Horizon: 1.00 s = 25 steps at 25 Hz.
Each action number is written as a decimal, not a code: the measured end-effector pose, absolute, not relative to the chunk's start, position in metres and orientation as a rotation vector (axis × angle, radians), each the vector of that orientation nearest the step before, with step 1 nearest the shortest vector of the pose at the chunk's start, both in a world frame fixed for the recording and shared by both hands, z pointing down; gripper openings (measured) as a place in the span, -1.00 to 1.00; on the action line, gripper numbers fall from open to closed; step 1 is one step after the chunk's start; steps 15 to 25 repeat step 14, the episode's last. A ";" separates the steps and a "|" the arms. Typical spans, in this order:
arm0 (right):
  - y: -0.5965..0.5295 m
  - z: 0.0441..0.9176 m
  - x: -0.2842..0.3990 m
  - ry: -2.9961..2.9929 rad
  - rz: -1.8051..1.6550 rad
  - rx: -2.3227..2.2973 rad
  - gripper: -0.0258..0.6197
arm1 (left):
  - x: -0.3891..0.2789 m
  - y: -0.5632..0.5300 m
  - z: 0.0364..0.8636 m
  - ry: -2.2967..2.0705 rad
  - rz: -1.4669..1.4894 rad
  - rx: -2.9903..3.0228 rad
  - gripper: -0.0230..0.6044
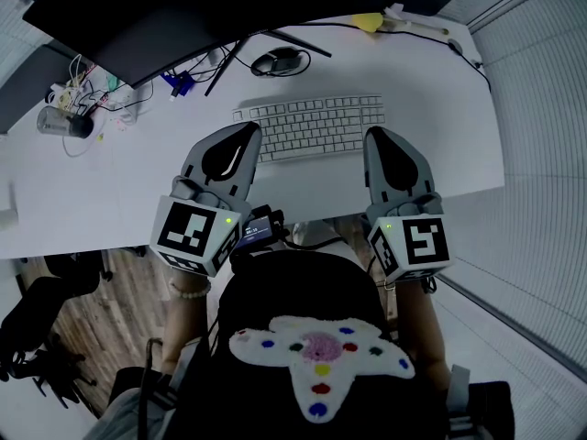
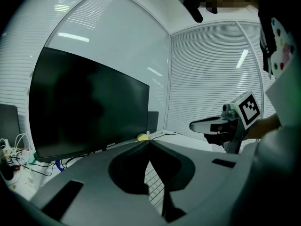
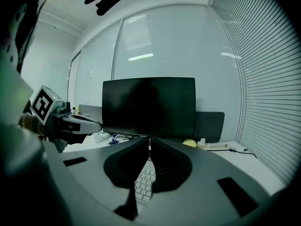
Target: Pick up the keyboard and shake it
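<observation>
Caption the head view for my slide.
Shut left gripper and shut right gripper near the two ends of a keyboard on a desk.

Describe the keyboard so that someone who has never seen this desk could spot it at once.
On the white desk stands a big dark monitor. In front of it lies the keyboard, by the tips of the left gripper and right gripper. It alone is a flat white slab of keys; cables lie left, a yellow thing far right.

Dim, bluish frames — ceiling-light glare on the glass walls, strong fisheye bending at edges.
</observation>
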State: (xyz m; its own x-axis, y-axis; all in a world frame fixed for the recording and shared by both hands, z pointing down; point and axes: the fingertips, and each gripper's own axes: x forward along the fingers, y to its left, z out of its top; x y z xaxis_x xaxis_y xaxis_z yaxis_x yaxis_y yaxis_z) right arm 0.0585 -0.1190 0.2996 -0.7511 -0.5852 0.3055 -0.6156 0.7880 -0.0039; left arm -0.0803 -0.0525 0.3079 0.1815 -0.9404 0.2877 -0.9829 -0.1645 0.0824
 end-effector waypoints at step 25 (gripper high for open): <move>-0.114 0.295 0.057 -2.710 0.176 0.926 -0.80 | -0.073 -0.055 0.303 -1.834 0.232 2.226 -0.87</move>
